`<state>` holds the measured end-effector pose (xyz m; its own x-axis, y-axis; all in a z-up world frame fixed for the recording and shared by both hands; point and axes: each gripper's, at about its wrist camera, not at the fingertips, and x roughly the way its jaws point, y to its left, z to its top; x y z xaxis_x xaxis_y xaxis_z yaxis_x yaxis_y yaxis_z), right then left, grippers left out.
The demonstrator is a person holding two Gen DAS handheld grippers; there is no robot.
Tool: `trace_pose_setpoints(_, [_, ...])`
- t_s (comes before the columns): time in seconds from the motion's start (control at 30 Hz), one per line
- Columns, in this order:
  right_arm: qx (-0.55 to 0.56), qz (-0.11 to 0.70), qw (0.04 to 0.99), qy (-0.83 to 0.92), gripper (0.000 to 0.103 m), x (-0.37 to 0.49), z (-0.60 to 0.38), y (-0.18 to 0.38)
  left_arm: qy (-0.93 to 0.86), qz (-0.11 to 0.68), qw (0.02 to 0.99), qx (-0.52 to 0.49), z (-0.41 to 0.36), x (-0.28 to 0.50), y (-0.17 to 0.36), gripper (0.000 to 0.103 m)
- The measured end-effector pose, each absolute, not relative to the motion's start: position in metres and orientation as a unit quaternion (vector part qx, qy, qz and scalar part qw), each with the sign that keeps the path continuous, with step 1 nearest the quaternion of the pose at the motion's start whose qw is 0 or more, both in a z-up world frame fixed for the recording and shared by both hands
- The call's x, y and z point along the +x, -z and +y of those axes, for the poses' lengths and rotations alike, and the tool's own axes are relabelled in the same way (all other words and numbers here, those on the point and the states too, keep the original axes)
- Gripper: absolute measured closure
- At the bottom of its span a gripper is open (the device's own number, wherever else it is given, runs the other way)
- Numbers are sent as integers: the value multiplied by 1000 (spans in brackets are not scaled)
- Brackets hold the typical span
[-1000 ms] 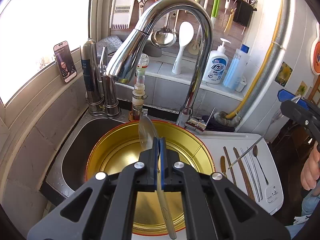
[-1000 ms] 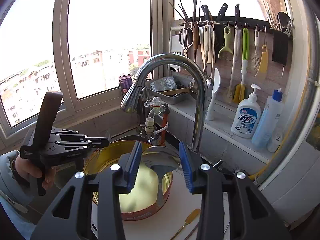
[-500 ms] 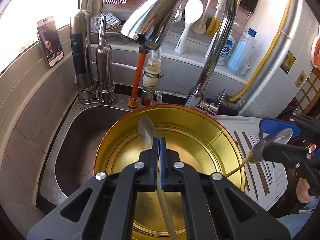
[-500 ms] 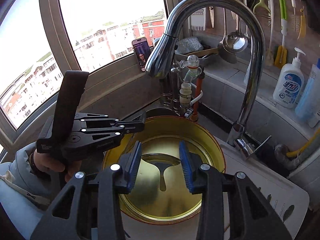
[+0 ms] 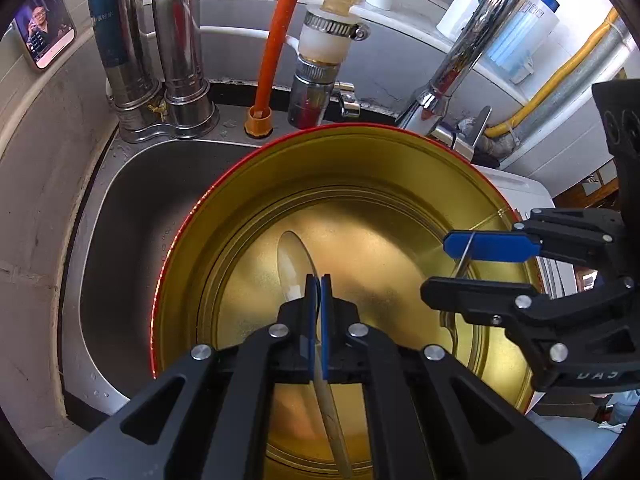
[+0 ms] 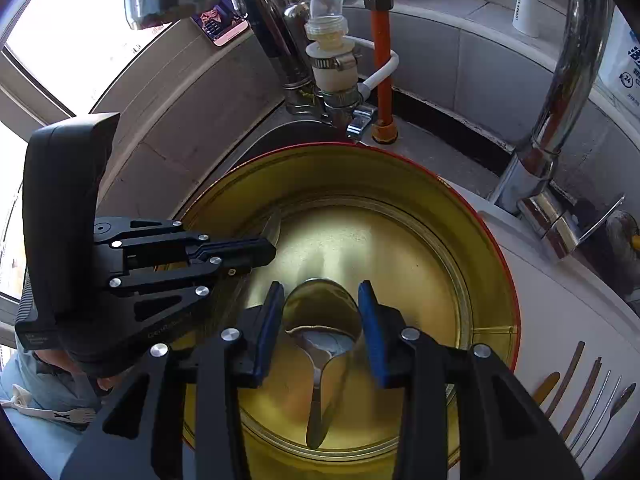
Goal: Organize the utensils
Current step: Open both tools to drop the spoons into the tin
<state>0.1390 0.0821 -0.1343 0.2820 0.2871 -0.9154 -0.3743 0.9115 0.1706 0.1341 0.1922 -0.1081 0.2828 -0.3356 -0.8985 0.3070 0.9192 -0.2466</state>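
Observation:
A round gold tin with a red rim (image 5: 280, 184) (image 6: 472, 216) stands by the sink. My left gripper (image 5: 318, 280) is shut on a metal spoon (image 5: 294, 264), held edge-on over the tin's inside; it shows from the side in the right wrist view (image 6: 264, 246). My right gripper (image 6: 322, 312) holds a second metal spoon (image 6: 320, 312) by the sides of its bowl, jaws wide apart around it, low inside the tin. It shows in the left wrist view (image 5: 460, 260).
The steel sink (image 5: 132, 208) lies left of the tin. Faucet base (image 6: 536, 184), filter taps (image 5: 176, 60) and an orange hose (image 5: 276, 40) stand behind. Several utensils (image 6: 580, 392) lie on the white board (image 6: 560, 300) at right. A phone (image 5: 44, 36) leans on the sill.
Both grippers have moved down and forward over the tin with their spoons. The right gripper has come close beside the left one, inside the tin's rim.

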Motion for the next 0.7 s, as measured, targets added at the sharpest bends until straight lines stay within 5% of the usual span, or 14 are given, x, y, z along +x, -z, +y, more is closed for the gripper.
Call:
trace_pose_setpoints(0.13, [-21,573,793,-204,63,143,73,141,210,563,799,-8,191,132,108,101])
trace_pose_setpoints(0.17, [-18,581,787,-205,57,142,71,142,214,558,801,-7,191,130,106,99])
trace_pose_setpoints(0.2, [-16,589,783,-202,39,143,68,141,220,555,802,-6,192,127,103,97])
trace_pose_setpoints(0.23, [-17,585,786,-196,29,139,65,139,222,557,800,-4,191,125,101,79])
trace_pose_setpoints(0.27, [-20,573,796,-191,18,139,60,134,221,562,797,-3,192,123,99,40])
trace_pose_setpoints(0.3, [-24,561,806,-189,12,134,56,128,219,560,799,-7,195,120,96,26])
trace_pose_setpoints(0.33, [-29,552,812,-188,12,128,53,122,221,550,805,-18,199,116,90,22])
trace_pose_setpoints(0.7, [19,547,820,-166,10,106,31,113,224,538,812,-23,211,100,79,22])
